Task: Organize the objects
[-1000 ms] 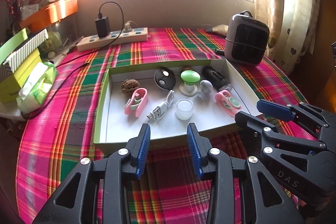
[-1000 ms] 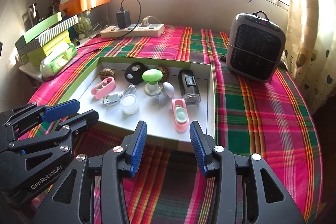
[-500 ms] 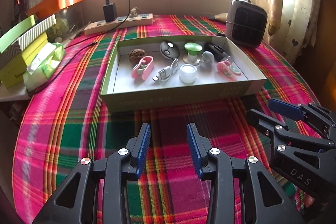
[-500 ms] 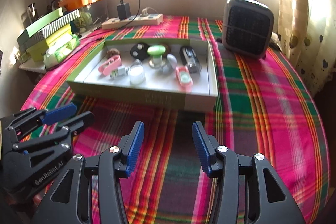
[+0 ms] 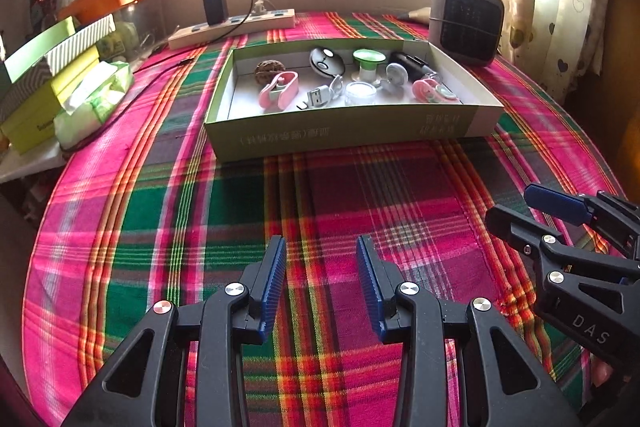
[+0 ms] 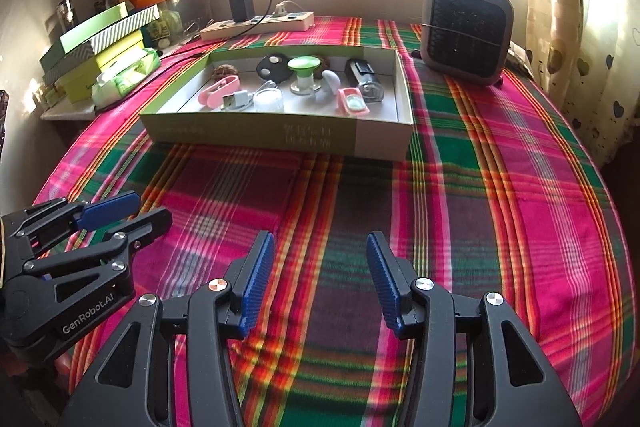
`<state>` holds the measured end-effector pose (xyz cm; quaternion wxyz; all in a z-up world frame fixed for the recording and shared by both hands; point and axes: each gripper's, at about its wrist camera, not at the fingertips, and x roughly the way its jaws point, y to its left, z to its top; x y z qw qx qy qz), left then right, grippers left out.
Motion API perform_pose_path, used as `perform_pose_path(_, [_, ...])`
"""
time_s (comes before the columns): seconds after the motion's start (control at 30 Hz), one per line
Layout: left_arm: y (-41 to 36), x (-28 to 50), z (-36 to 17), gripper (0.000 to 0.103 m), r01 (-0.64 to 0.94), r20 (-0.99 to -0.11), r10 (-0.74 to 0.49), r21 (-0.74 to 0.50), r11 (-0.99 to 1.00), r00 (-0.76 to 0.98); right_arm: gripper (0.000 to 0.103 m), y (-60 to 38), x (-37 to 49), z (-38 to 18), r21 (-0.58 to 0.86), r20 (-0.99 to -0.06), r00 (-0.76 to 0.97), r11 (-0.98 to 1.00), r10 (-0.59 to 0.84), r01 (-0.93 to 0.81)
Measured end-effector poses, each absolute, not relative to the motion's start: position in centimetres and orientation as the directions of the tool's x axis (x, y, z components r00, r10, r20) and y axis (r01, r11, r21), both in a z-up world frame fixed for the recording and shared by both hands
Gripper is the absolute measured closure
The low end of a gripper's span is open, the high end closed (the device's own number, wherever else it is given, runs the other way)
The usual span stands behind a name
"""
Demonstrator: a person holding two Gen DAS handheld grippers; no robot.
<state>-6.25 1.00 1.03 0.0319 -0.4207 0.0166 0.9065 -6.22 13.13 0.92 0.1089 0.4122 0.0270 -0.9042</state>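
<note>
A shallow green-sided box [image 5: 352, 135] [image 6: 280, 137] with a white inside stands on the plaid tablecloth. In it lie a walnut [image 5: 265, 69], a pink clip [image 5: 279, 93], a USB plug [image 5: 318, 95], a small white jar [image 5: 360, 93], a green-topped piece [image 5: 369, 65], a black disc [image 5: 326, 61], a pink case [image 5: 434, 91] and a black cylinder [image 5: 410, 65]. My left gripper [image 5: 320, 247] [image 6: 148, 207] hovers over bare cloth well short of the box, open and holding nothing. To its right, my right gripper [image 6: 320, 243] [image 5: 516, 205] is also open and holds nothing.
A grey fan heater [image 5: 466, 21] stands at the back right, just behind the box. A power strip [image 5: 232, 27] with a plugged charger lies at the back. Stacked boxes [image 5: 48, 67] and a tissue pack [image 5: 94, 99] sit off the table's left edge. A curtain hangs on the right.
Both grippers have drawn back from the box and sunk toward the cloth, so the box now looks farther off. The right jaws stand slightly wider than a second ago.
</note>
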Motion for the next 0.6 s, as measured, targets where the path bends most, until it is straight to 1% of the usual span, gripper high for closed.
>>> perform_pose_path(0.27, [1.0,-5.3,0.8,0.069,-0.067,-0.760,0.039,0.005,-0.998,-0.649,0.054,13.1,-5.0,0.4,0.046,-0.763,-0.623,-0.976,-0.171,0.211])
perform_pose_path(0.33, [1.1,-5.1,0.8,0.068,-0.062,-0.758,0.032,0.011,-0.998,-0.651,0.048,12.9,-4.6,0.2,0.030,-0.762,-0.628,-0.977,-0.159,0.211])
perform_pose_path(0.37, [1.2,-4.9,0.8,0.068,-0.058,-0.758,0.028,0.013,-0.998,-0.652,0.047,12.8,-4.4,0.2,0.025,-0.761,-0.629,-0.976,-0.158,0.215])
perform_pose_path(0.6, [1.2,-4.3,0.7,0.068,-0.034,-0.751,0.020,0.003,-0.999,-0.660,0.046,12.4,-3.6,0.0,0.006,-0.761,-0.634,-0.979,-0.136,0.203])
